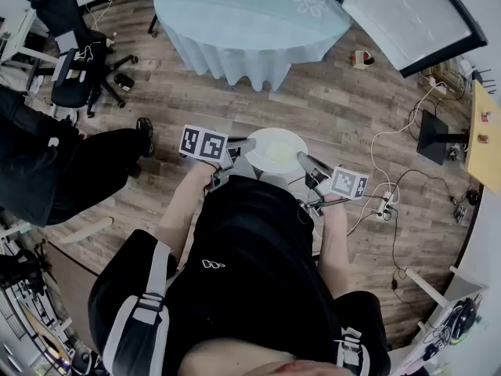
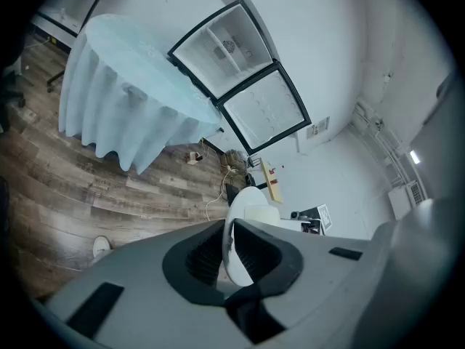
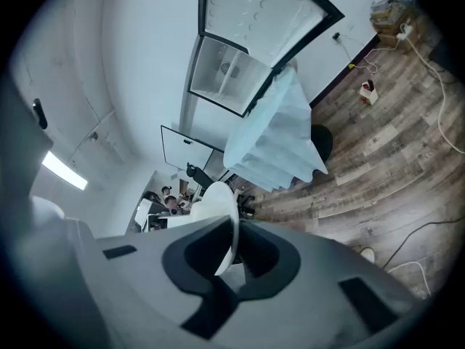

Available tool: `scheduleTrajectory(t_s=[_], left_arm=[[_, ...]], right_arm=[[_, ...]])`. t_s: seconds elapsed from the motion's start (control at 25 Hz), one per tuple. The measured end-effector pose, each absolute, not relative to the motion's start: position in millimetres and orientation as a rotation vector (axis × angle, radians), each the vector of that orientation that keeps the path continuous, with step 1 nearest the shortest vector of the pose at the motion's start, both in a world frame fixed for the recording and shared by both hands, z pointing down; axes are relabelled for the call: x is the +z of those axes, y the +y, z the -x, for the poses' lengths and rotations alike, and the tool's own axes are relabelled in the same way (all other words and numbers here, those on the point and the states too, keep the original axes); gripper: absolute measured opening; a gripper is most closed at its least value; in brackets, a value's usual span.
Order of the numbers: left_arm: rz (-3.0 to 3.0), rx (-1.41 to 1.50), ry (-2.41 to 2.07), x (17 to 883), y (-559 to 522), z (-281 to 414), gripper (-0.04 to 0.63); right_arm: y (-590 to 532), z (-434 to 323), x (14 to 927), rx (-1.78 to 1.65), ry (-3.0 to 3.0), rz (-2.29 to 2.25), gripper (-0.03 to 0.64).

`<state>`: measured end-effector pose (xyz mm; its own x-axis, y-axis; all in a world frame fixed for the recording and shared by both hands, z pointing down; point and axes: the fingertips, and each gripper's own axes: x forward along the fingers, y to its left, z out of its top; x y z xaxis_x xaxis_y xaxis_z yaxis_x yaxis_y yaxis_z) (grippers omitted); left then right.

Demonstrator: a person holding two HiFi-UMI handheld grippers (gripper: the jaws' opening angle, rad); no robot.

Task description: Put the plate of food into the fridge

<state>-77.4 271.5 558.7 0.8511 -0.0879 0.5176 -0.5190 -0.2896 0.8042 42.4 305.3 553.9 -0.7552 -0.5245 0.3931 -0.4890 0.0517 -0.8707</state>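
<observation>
A white plate [image 1: 275, 149] with pale food on it hangs in front of the person, above the wooden floor, held by its two sides. My left gripper [image 1: 244, 150] is shut on the plate's left rim, and my right gripper [image 1: 304, 162] is shut on its right rim. In the left gripper view the plate [image 2: 245, 217] stands edge-on between the jaws of the left gripper [image 2: 231, 240]. In the right gripper view the plate's rim [image 3: 221, 213] is clamped by the right gripper [image 3: 234, 243]. The fridge [image 1: 409, 16] stands ahead to the right with its door open.
A round table with a light blue cloth [image 1: 246, 23] stands straight ahead, between me and the fridge [image 2: 241, 75]. Office chairs [image 1: 72, 49] and a seated person's legs [image 1: 59, 167] are at the left. Cables and a power strip [image 1: 385, 204] lie on the floor at the right.
</observation>
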Motion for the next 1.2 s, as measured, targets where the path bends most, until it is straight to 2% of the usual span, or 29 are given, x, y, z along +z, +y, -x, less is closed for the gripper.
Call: scheduleTrajectory(t_s=[1.2], left_arm=[[-1.832,0.426,-0.466,562.5,282.9,37.2,0.034]], right_arm=[[313.8,-82.6,560.6,-1.843,2.224,1.104,0.03]])
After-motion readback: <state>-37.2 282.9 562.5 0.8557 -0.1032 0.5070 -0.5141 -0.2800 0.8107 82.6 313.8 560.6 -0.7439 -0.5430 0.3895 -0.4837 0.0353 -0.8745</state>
